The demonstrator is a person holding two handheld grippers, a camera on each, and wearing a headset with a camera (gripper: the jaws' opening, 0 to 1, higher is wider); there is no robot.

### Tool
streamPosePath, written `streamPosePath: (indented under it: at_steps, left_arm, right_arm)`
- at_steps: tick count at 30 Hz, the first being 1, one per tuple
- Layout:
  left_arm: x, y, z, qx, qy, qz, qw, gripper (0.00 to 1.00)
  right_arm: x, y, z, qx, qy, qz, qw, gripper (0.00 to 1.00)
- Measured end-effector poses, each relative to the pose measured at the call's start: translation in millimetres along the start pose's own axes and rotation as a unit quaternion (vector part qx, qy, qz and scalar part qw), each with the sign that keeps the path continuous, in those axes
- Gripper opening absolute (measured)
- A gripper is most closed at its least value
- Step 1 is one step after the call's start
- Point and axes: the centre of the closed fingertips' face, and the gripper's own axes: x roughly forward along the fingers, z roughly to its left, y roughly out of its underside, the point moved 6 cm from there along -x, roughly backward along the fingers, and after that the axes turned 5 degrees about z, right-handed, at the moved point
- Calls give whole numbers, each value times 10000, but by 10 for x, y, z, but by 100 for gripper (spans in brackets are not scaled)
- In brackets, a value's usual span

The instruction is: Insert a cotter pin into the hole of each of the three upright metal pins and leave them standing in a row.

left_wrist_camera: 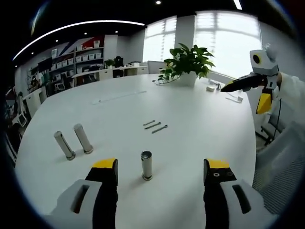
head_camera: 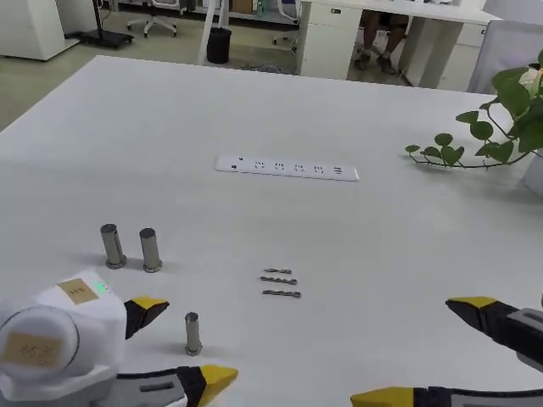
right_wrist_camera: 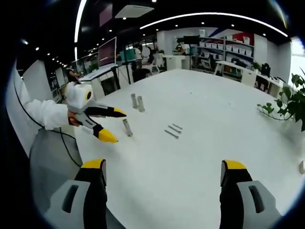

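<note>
Three cotter pins (head_camera: 280,282) lying loose

They lie side by side on the white surface (head_camera: 382,246), apart from the metal pins. The nearest metal pin (head_camera: 193,333) stands upright between the left gripper's (head_camera: 195,339) wide-spread fingers, untouched. Two more metal pins (head_camera: 150,250) stand together beyond. The right gripper's (head_camera: 407,349) fingers gape wide, empty.

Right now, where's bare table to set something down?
Free: the white tabletop between the three small metal cotter pins and the green leafy plant; also beyond the white power strip. Crowded: near-left, where two upright grey metal pins stand side by side and a third stands before the open left gripper.
</note>
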Motion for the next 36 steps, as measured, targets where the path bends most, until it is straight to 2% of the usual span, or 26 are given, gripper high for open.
streamPosePath:
  at_steps: [1,2,3,4,8,10,11,18,24,28,32,36]
  left_arm:
    - [-22,6,-10,-84,53,27,9999,79]
    - [-56,-1,-41,-476,160,36,9987,82]
    - [-73,-34,-45,-559,229,-85,9981,84]
    - [-119,-77,-44,-543,261,-211,9980,85]
    - [-243,-148,-77,-361,322,-176,9987,91]
    - [-281,-151,-93,-186,405,-22,9990,95]
    - [-300,-169,-90,-157,408,-49,9990,97]
    - [-420,-206,-113,-167,505,18,9986,99]
    - [-478,-165,-113,-291,471,-19,9985,99]
    - [-521,-131,-97,-483,420,-71,9979,99]
    - [-559,-109,-73,-485,298,-62,9984,99]
    - [-609,-82,-34,-658,229,-126,9975,99]
  right_arm:
    - [-1,4,0,0,2,5,10000,98]
    - [1,9,-2,5,2,7,10000,98]
    - [4,15,-2,11,1,12,10000,98]
    - [10,28,-2,28,-1,42,10000,98]
    - [24,60,5,49,-26,84,9999,98]
    - [26,65,5,48,-27,103,9999,98]
    - [25,67,6,48,-26,106,9999,98]
    - [17,44,2,37,-12,96,9999,98]
    - [19,31,11,11,2,108,9999,98]
    - [14,24,14,7,24,102,9999,98]
    - [12,20,5,-6,57,101,9999,97]
    - [10,15,-20,18,107,121,9999,97]
